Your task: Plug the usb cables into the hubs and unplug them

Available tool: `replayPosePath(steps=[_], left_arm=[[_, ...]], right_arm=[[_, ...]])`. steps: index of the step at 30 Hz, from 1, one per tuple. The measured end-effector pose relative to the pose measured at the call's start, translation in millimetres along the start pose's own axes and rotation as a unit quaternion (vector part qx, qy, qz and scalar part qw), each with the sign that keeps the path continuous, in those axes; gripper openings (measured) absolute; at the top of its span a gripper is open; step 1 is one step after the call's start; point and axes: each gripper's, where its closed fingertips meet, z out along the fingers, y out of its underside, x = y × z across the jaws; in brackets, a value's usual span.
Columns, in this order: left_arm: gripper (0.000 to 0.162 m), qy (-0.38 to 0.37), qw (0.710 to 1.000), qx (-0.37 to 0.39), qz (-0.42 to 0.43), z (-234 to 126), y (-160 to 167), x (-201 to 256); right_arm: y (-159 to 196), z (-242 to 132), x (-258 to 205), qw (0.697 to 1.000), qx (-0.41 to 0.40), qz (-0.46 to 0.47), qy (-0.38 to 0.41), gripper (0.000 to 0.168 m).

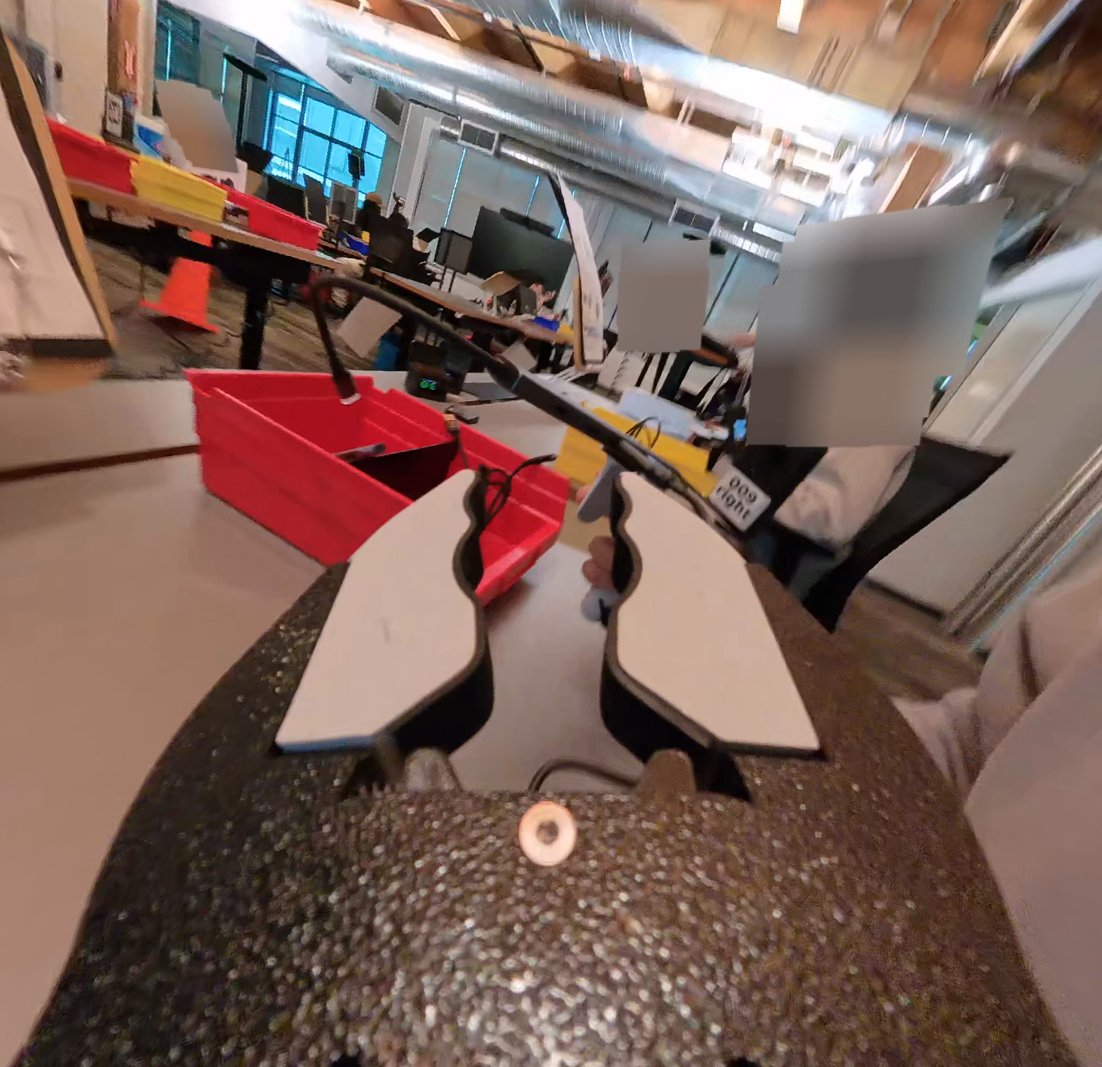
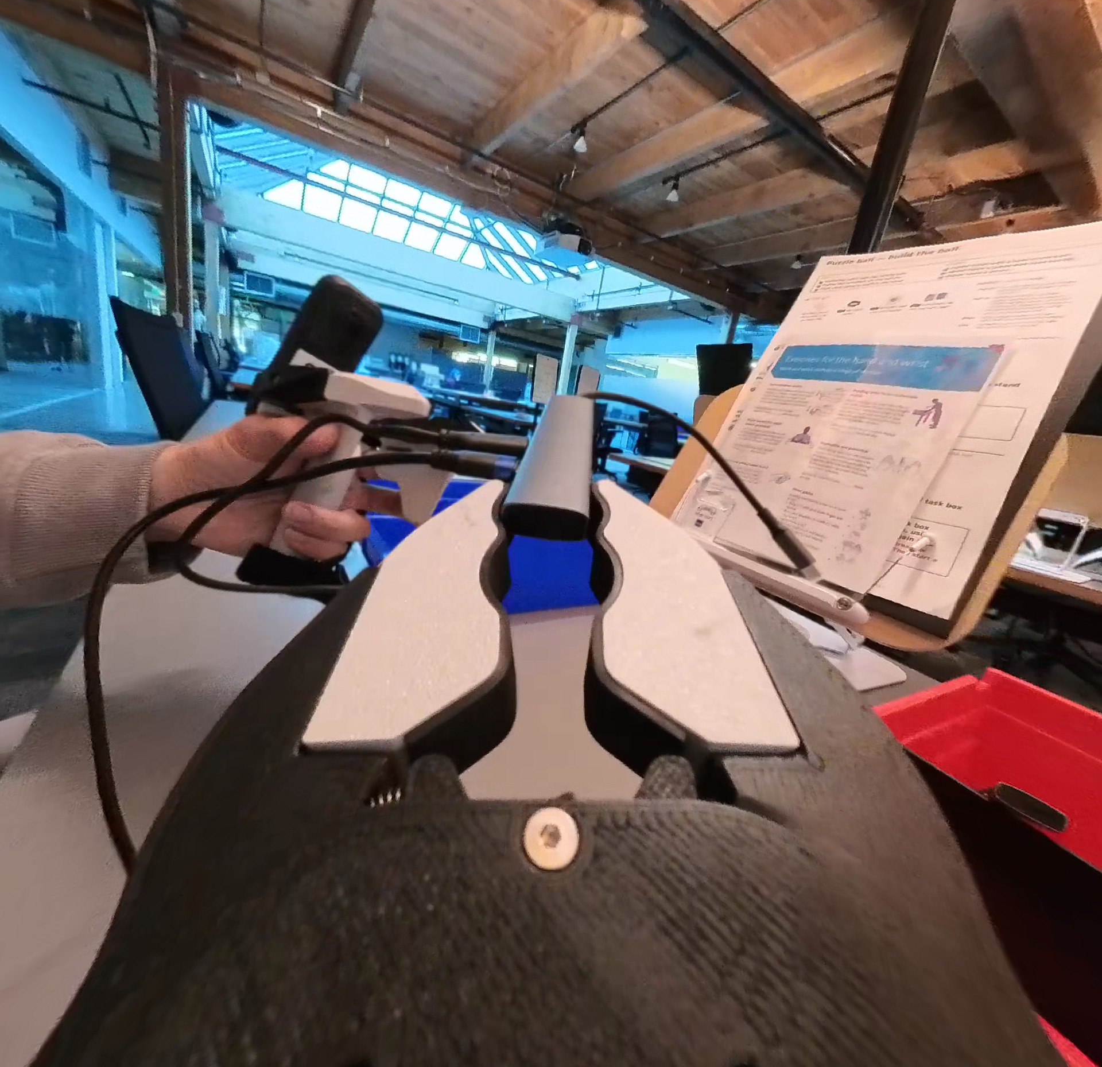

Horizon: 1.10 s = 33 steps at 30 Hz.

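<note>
Clamping the slim grey metal USB hub (image 2: 551,466) aloft between its white fingertips, the right gripper (image 2: 547,516) is steadying it, seemingly so the empty, parted left gripper (image 1: 542,501) can work the plugged black cables (image 2: 417,448).

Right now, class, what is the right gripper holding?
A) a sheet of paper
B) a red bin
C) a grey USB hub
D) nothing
C: in the right wrist view the right gripper pinches the end of the grey USB hub, with black cables plugged into its side.
</note>
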Motion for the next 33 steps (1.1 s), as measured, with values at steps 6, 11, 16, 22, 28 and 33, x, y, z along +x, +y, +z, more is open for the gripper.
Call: replayPosePath(steps=[6, 11, 16, 22, 28, 33], left_arm=[[0.057, -0.197, 0.945, -0.1, 0.242, -96, -17, -57], [0.047, -0.311, 0.869, -0.281, 0.264, -184, 23, -126], [0.034, -0.3, 0.88, -0.299, 0.215, -179, 55, -147], [0.003, -0.324, 0.873, -0.321, 0.175, -177, 70, -164], [0.002, -0.402, 0.852, -0.105, 0.319, -152, -60, -112], [0.003, -0.188, 0.938, -0.037, 0.289, -57, -87, -7]], right_arm=[[2, -3, 7, 1.0, 0.007, 0.016, 0.012, 0.023], [8, -6, 12, 1.0, -0.003, 0.014, 0.017, 0.023], [8, -6, 11, 0.999, 0.006, 0.031, 0.015, 0.023], [13, -5, 7, 1.0, -0.019, 0.014, 0.006, 0.023], [14, -7, 15, 0.999, -0.016, 0.022, 0.025, 0.023], [14, -8, 21, 0.998, 0.005, 0.06, 0.033, 0.023]])
